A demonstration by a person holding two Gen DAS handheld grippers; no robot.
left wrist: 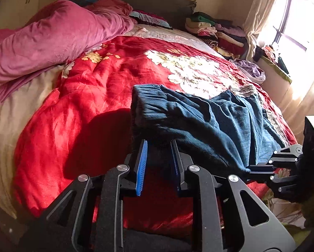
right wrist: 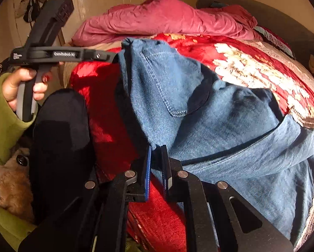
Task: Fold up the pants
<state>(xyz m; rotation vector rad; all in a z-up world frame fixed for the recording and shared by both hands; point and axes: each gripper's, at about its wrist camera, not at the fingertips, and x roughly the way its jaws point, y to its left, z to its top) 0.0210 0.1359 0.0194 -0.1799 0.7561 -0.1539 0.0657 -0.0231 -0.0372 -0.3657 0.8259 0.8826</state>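
Note:
Blue denim pants [left wrist: 209, 121] hang bunched above a red flowered bedspread [left wrist: 94, 105], held up at two points. In the left wrist view, my left gripper [left wrist: 158, 143] has its blue pads a little apart, with the dark elastic waistband edge caught at the tips. From the right wrist view, that left gripper [right wrist: 117, 57] grips the raised waist corner of the pants [right wrist: 199, 105]. My right gripper [right wrist: 157, 147] is shut on a fold of the denim below a back pocket. It also shows as the right gripper [left wrist: 248, 169] at the pants' right edge.
A pink duvet [left wrist: 52, 37] lies heaped along the bed's far left. Folded clothes [left wrist: 215, 31] are stacked at the head of the bed, near a bright window [left wrist: 293, 21]. A hand [right wrist: 20, 88] in a green sleeve and a dark-clad leg [right wrist: 60, 126] are at the bed's near left edge.

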